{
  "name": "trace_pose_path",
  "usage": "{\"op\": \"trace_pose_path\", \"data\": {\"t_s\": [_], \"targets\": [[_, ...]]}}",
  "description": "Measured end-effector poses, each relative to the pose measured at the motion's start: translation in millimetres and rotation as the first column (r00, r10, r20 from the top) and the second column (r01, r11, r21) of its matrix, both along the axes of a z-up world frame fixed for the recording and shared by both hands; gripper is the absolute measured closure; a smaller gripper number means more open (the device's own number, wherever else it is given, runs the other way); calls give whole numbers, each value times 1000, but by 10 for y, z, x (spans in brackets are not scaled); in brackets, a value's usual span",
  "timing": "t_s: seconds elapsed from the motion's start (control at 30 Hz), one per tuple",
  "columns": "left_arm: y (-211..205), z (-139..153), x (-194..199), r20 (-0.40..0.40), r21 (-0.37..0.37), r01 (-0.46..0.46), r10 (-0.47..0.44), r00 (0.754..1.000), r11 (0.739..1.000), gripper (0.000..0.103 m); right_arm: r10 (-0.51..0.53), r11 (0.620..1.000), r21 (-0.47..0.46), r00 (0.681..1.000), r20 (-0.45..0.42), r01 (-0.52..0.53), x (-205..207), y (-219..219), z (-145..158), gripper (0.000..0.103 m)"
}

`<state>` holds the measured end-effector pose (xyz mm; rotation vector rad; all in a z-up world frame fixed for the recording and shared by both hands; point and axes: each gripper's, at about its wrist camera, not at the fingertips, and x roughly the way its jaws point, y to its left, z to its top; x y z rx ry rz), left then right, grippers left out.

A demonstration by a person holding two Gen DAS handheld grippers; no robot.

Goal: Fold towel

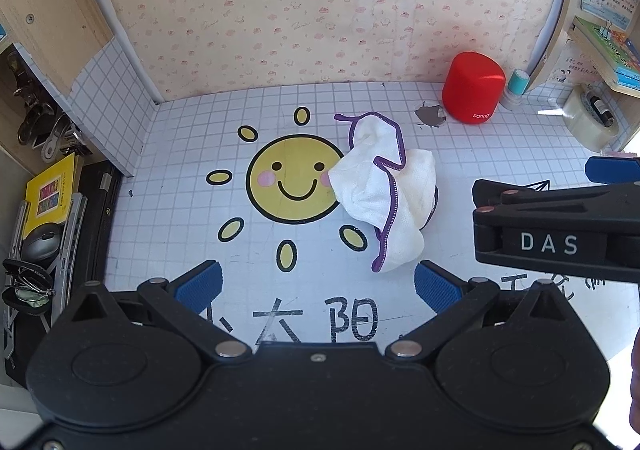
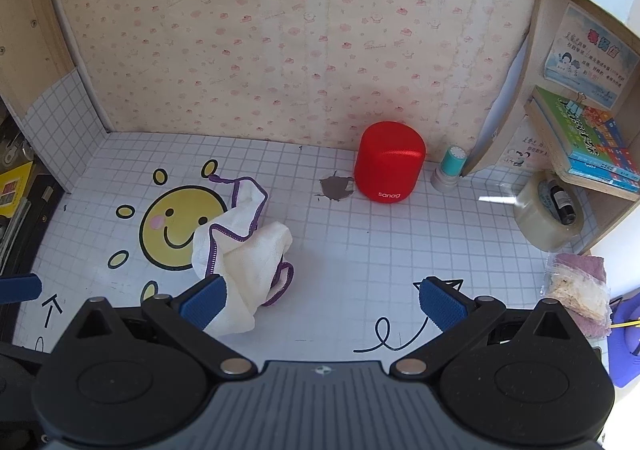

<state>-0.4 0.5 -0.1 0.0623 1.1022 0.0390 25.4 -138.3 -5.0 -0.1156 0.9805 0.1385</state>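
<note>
A white towel (image 1: 380, 190) with purple edging lies crumpled on the tiled desk, partly over the right side of a yellow sun drawing (image 1: 294, 179). My left gripper (image 1: 318, 286) is open and empty, hovering just in front of the towel's near end. My right gripper (image 2: 322, 300) is open and empty; its left finger (image 2: 204, 300) overlaps the towel's near end (image 2: 240, 250) in the view. The right gripper's body also shows in the left wrist view (image 1: 556, 234) to the right of the towel.
A red speaker (image 1: 472, 88) stands at the back right beside a teal stamp (image 1: 517, 88). A tape roll (image 2: 548, 216) and a shelf with books (image 2: 592, 138) are at the right. A snack packet (image 2: 580, 290) lies at the right edge. Clutter fills the left side (image 1: 44, 210).
</note>
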Motion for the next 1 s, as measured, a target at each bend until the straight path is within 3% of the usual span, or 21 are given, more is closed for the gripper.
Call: {"op": "trace_pose_path", "data": {"t_s": [1.0], "targets": [[108,-89,56,-39,-22,-41,40,998,999,1,13,1000,-23,1000,-10,-14,13,101,-31,0]]}}
